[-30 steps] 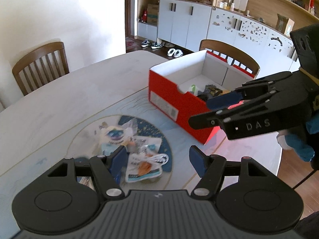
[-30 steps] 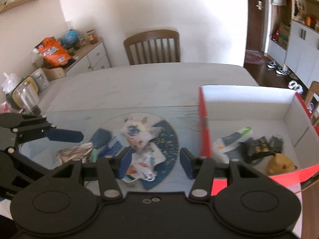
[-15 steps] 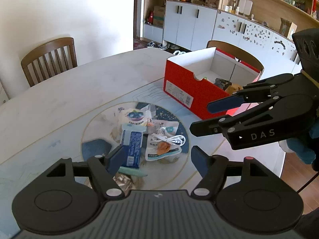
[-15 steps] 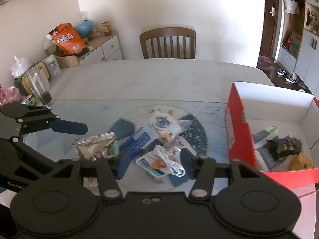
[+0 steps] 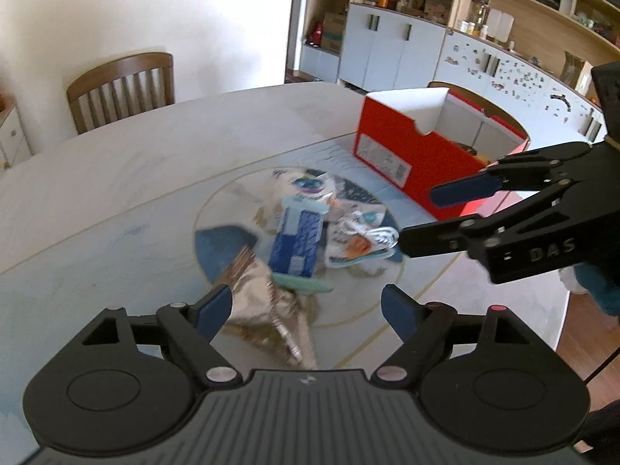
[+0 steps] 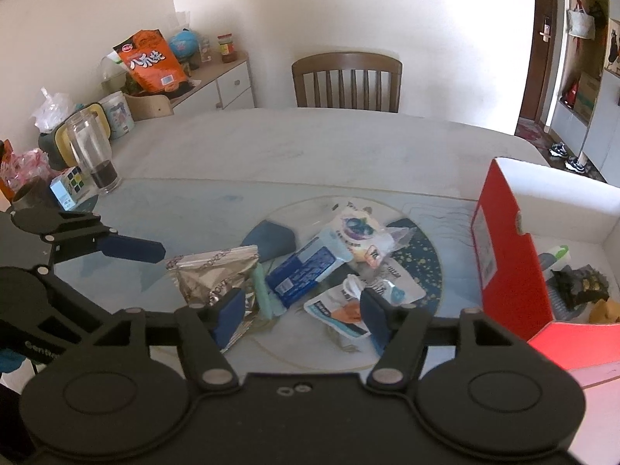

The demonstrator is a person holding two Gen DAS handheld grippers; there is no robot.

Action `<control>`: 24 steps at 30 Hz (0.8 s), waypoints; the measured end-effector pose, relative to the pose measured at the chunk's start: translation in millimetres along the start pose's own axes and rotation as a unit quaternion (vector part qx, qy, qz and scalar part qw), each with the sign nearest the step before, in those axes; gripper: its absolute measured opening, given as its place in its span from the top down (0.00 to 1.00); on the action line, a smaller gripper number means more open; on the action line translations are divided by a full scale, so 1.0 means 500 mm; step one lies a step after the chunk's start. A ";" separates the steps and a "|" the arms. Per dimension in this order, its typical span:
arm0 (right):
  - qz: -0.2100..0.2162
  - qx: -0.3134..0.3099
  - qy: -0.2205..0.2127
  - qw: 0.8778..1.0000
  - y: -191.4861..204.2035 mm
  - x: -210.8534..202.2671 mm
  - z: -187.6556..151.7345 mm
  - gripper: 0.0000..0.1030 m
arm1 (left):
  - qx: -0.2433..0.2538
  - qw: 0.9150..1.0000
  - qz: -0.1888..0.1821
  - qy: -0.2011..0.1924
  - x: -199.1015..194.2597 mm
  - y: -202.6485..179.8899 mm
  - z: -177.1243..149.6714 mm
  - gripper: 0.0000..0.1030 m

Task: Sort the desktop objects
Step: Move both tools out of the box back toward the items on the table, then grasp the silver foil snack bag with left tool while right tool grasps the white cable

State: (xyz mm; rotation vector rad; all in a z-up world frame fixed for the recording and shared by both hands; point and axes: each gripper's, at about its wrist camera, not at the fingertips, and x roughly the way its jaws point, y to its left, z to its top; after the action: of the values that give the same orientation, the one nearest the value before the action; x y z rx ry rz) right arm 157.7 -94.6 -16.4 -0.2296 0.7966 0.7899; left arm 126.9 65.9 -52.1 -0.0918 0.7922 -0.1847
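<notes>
A pile of packets lies on the table's round mat: a silver foil bag point(image 5: 267, 310) point(image 6: 215, 275), a blue packet point(image 5: 296, 238) point(image 6: 304, 269), a white pouch with a white cable point(image 5: 358, 240) point(image 6: 343, 308) and a round-print snack bag point(image 5: 304, 188) point(image 6: 358, 228). A red shoebox point(image 5: 407, 155) point(image 6: 507, 267) holds several items. My left gripper point(image 5: 306, 306) is open and empty just above the foil bag. My right gripper point(image 6: 300, 310) is open and empty over the pile; it also shows in the left wrist view point(image 5: 422, 213).
A glass jar point(image 6: 93, 151) and a puzzle cube point(image 6: 68, 188) stand at the table's left end. Wooden chairs point(image 6: 347, 81) point(image 5: 120, 89) stand at the far side. A sideboard with snack bags point(image 6: 149, 60) is beyond. The table's edge point(image 5: 558, 310) is at right.
Both grippers have pulled back left from the red box toward the pile. The foil bag has come into view under the left gripper. Both stay open and empty.
</notes>
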 end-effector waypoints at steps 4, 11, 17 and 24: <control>0.002 -0.004 0.003 1.000 0.010 0.005 -0.007 0.29 | -0.009 1.000 0.001 0.001 -0.003 0.027 -0.028 0.03; -0.001 -0.011 0.010 1.000 0.027 0.024 -0.019 0.14 | -0.020 1.000 0.010 0.006 -0.001 0.065 -0.076 0.02; -0.023 -0.020 0.014 0.999 0.030 0.054 -0.029 0.12 | -0.023 1.000 0.003 0.006 0.008 0.073 -0.086 0.01; -0.051 -0.020 0.019 0.998 0.008 0.089 -0.042 0.12 | -0.020 1.000 -0.009 0.006 0.042 0.063 -0.088 0.01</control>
State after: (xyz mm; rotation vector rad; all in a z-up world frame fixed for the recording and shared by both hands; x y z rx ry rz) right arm 162.8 -77.3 -62.7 -0.3199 0.7994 0.7076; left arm 114.2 91.9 -102.2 -0.1359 0.8081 -0.1865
